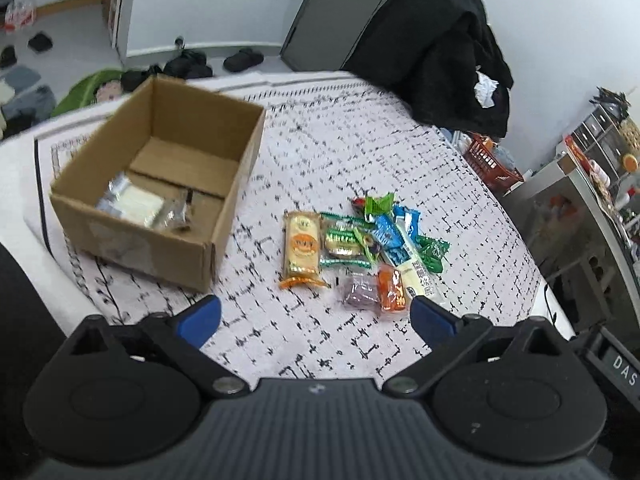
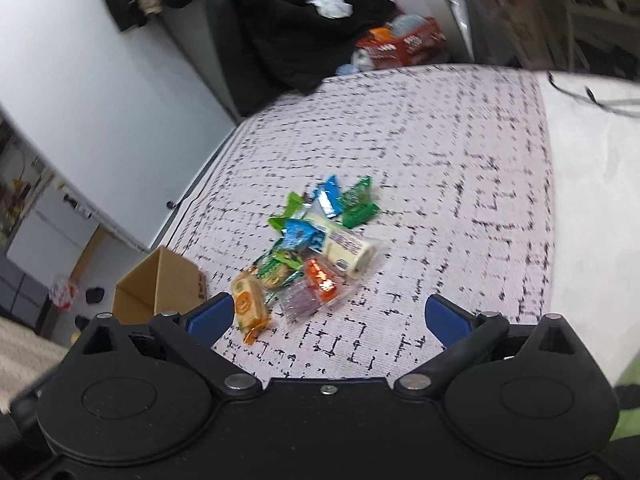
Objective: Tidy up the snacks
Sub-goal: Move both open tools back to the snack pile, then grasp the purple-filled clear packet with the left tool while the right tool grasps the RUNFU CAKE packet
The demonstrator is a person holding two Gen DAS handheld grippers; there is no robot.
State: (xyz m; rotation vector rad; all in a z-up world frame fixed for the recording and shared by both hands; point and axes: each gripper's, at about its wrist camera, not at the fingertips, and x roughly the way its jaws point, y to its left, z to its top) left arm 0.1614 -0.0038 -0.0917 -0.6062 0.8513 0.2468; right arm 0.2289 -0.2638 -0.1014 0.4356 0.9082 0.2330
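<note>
Surface: a table is covered by a pale cloth [image 1: 340, 152] printed with broken black grid lines; a plain white margin is seen along its edges.

Cardboard box [image 1: 160, 184]: open-topped, set toward the left of the cloth, with a few clear-wrapped packets [image 1: 138, 204] lying inside.

Snack pile [image 1: 360, 248]: loose on the cloth, just right of the box and apart from it. Included are a yellow-orange wafer pack [image 1: 302, 248], green and blue wrappers, a white stick pack, a purple sweet [image 1: 360, 292] and an orange sweet [image 1: 391, 288].

Left gripper [image 1: 316, 316]: held above the cloth, fingers spread wide, nothing grasped.

Right gripper [image 2: 328, 316]: likewise released and empty, near the pile.

Room: white walls, a black garment [image 1: 444, 48] draped over a chair, a red basket [image 1: 494, 164], cluttered shelving, and dark items on the floor are noted.
</note>
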